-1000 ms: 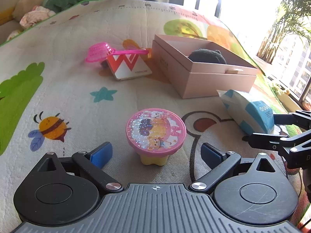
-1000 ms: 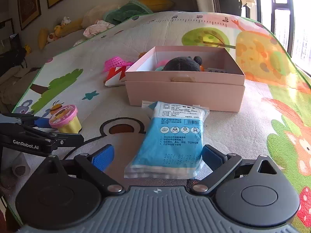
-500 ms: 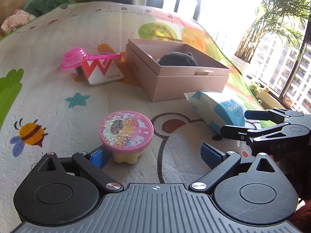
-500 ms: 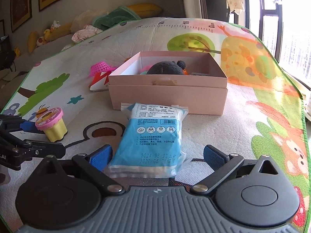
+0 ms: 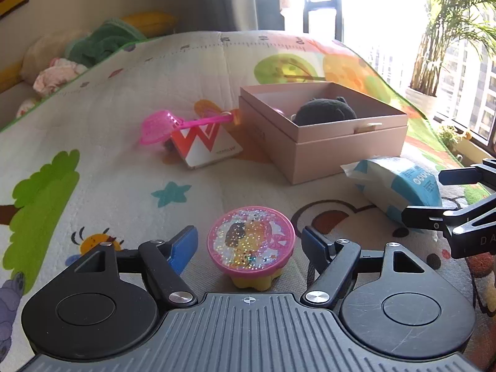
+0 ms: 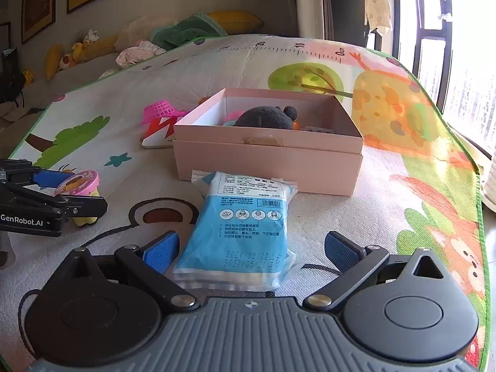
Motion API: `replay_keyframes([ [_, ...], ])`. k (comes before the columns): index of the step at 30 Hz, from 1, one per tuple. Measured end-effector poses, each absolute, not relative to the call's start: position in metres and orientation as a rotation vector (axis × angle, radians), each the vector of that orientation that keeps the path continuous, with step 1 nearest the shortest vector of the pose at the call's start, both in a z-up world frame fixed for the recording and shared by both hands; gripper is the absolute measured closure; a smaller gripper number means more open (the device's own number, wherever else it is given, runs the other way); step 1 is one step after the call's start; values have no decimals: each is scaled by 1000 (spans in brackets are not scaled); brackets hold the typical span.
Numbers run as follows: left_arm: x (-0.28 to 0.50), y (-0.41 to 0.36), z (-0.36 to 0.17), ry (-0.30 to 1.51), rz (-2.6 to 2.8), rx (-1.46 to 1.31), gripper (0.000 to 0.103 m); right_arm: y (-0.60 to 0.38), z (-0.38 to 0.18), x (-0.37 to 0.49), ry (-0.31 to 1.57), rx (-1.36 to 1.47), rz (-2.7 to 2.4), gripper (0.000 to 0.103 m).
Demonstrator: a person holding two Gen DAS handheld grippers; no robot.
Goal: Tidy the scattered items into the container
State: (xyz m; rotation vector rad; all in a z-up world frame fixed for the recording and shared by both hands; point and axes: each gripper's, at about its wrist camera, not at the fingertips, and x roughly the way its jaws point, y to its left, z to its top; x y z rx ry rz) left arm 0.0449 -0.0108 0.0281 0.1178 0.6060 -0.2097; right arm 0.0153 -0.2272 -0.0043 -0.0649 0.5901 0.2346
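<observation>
Here, the parts of the scene at this moment:

Setting: a cartoon-printed play mat (image 5: pixel 124 99) covers the floor; a window with a potted palm (image 5: pixel 449 37) lies to the right.

Left gripper (image 5: pixel 249 243): its jaws are closing around the toy cup, one blue pad on each side. A narrow gap shows between each pad and the pink lid, so the pads do not yet press on it.

Toy cup (image 5: pixel 251 241): a small yellow cup with a glittery pink lid, upright on the mat between the left fingers. In the right wrist view it (image 6: pixel 81 186) shows partly behind the left gripper's black frame (image 6: pixel 40 198).

Right gripper (image 6: pixel 251 249): its jaws stand wide apart, straddling the near end of the blue packet; the right pad is clearly off it, and whether the left pad touches it cannot be told.

Blue packet (image 6: pixel 245 232): a soft blue-and-white sealed pack lying flat on the mat, its far end just in front of the box.

Pink box (image 6: pixel 266 158): the open container, on the mat beyond both grippers; a dark plush toy (image 6: pixel 266 117) already lies inside, with bits of other items beside it.

Pink toy scoop (image 5: pixel 158 125): on the mat left of the box, its handle resting across a card.

Red-and-white card (image 5: pixel 207 144): flat on the mat, just beside the box's left wall.
</observation>
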Motion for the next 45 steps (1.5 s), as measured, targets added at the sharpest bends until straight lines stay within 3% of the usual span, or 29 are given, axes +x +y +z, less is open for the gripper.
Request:
replay_keyframes([
  [12,47,-6,27,627,-218,84,15,-212,-3,39,588,-89,250,5],
  [16,52,-6,27,631,-209,78,15,-209,-4,47,615,-100,238,41],
  [17,53,-6,27,632,-204,74,15,-209,-4,48,619,-100,231,45],
  [30,52,-9,30,623,-187,74,23,-236,9,19,647,-118,230,47],
  [35,51,-12,31,635,-200,84,42,-245,12,5,642,-129,238,47],
  [45,36,-45,54,573,-354,258,42,-259,25,-6,611,-91,281,47],
])
